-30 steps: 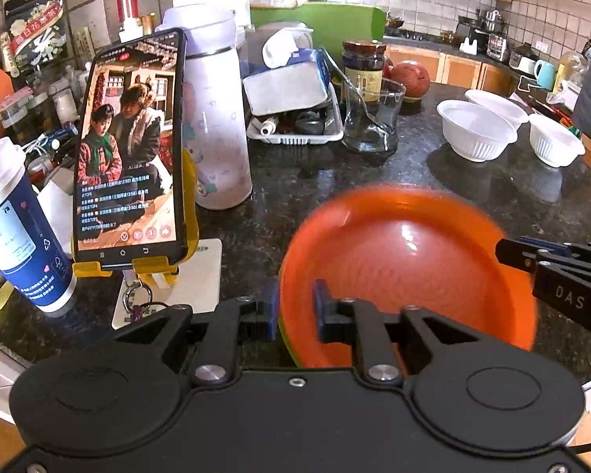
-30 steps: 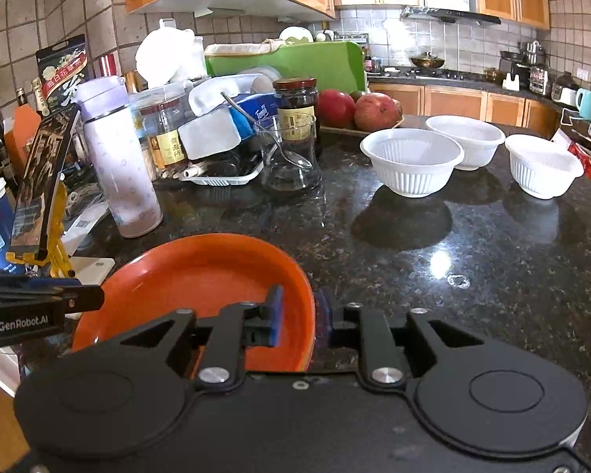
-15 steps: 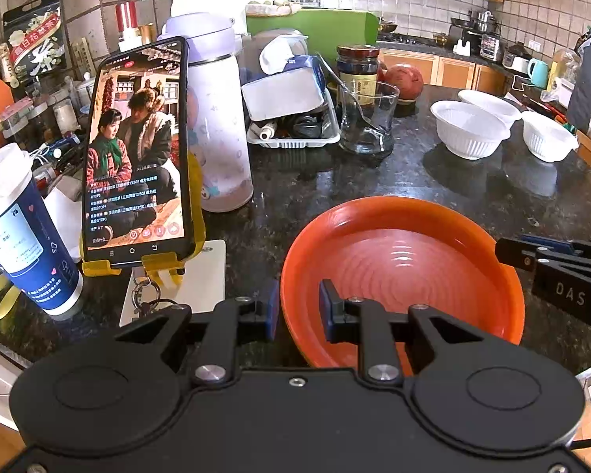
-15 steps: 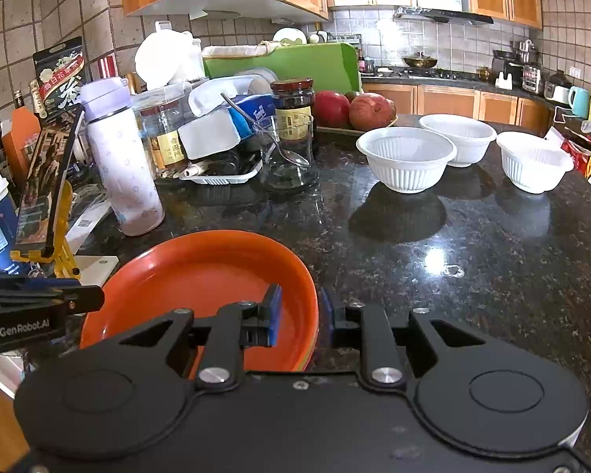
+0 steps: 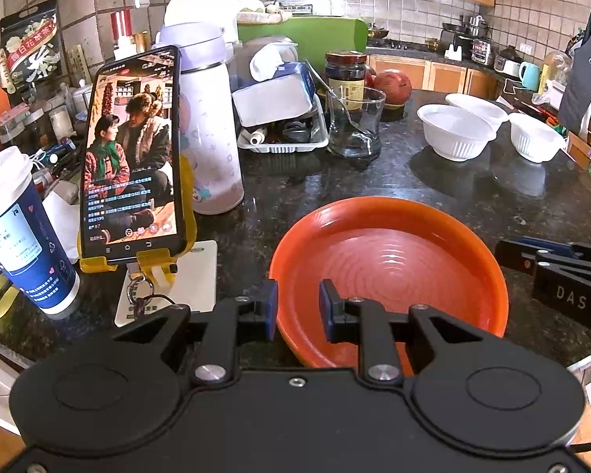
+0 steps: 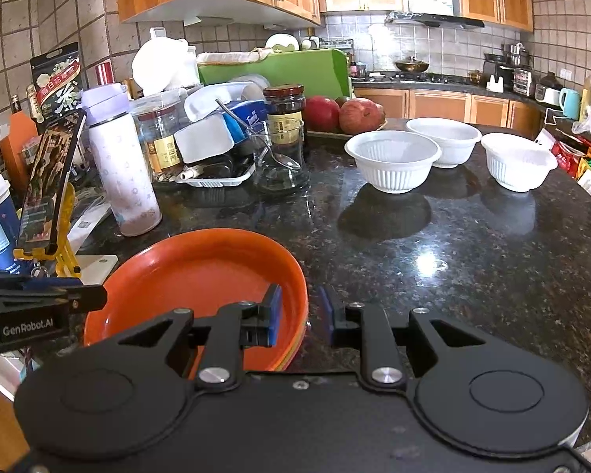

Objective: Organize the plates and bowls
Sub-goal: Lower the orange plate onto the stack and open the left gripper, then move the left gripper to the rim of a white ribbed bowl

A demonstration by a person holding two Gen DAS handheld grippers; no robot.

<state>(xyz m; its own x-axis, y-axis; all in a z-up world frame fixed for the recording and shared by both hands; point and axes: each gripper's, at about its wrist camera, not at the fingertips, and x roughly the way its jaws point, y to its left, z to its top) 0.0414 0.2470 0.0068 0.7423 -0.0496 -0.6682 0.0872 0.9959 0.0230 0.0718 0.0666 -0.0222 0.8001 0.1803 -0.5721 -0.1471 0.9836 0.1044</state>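
On the near left of the desk (image 6: 472, 244), the orange plate (image 5: 390, 260) now lies sharp and settled on its stack. The left hand-held gripper (image 5: 297, 309) has just eased open astride the rim; the right hand-held gripper (image 6: 299, 317) is parted there too. Three white bowls (image 6: 392, 157) wait far right, unstacked.

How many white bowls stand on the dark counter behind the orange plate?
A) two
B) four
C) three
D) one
C: the right wrist view shows three separate white bowls, a nearest one, one behind it and one to the right, all upright on the counter beyond the orange plate.
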